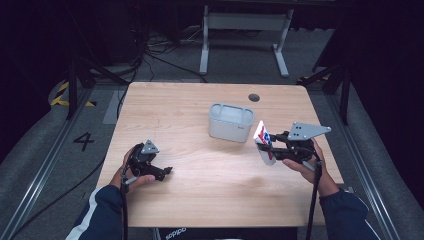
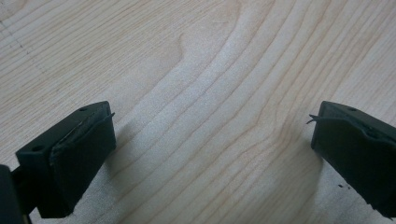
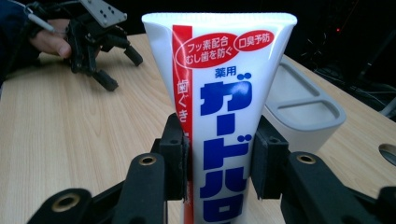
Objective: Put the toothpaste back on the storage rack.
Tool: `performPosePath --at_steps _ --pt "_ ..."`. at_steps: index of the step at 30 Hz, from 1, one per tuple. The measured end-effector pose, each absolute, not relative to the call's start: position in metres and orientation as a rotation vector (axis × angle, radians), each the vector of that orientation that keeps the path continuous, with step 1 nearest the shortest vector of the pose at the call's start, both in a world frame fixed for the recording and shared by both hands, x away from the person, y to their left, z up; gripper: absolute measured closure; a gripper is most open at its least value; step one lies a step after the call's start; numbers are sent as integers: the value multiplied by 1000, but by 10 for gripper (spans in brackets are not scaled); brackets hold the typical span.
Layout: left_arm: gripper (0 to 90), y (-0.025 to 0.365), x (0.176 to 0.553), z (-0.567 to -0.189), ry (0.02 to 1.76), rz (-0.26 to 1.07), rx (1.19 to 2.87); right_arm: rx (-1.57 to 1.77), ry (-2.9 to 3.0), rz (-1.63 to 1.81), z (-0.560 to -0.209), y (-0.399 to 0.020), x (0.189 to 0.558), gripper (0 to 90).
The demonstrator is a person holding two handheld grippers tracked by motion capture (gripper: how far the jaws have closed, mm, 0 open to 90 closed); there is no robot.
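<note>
High view: the right gripper (image 1: 272, 150) is clamping a toothpaste tube (image 1: 263, 141) just beside the grey container (image 1: 229, 121).
The tube's long axis is pointing up, crimped end topmost; the container is sitting toward the table's middle from it, while the left gripper (image 1: 161, 172) is resting spread and empty, well apart.

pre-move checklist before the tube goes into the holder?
1. Right gripper shut on the tube: ok, a jaw presses on each side.
2. Tube lifted off the table: ok, held near upright, crimped end up.
3. Holder upright, top open: ok, compartments face up.
4. Holder compartments empty: cannot tell, the insides are not visible.
5. Path from tube to holder: ok, the holder sits just left of the tube with bare wood between.
6. Left gripper out of the way: ok, open, empty, low over the table's near left.
</note>
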State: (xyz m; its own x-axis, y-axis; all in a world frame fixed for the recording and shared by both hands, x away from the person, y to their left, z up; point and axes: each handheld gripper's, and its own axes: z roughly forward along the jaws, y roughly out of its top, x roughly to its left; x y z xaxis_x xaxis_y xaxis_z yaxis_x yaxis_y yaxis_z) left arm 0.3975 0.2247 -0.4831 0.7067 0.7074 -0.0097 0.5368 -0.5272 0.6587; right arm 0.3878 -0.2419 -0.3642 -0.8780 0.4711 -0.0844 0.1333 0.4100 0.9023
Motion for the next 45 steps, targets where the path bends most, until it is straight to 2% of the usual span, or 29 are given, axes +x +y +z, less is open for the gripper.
performPosePath --at_steps 12,45 --pt "2 225 397 -483 951 347 2262 530 2266 1495 -350 -220 396 636" --pt "1 225 396 -483 942 343 2266 605 2097 1608 -328 -170 464 634"
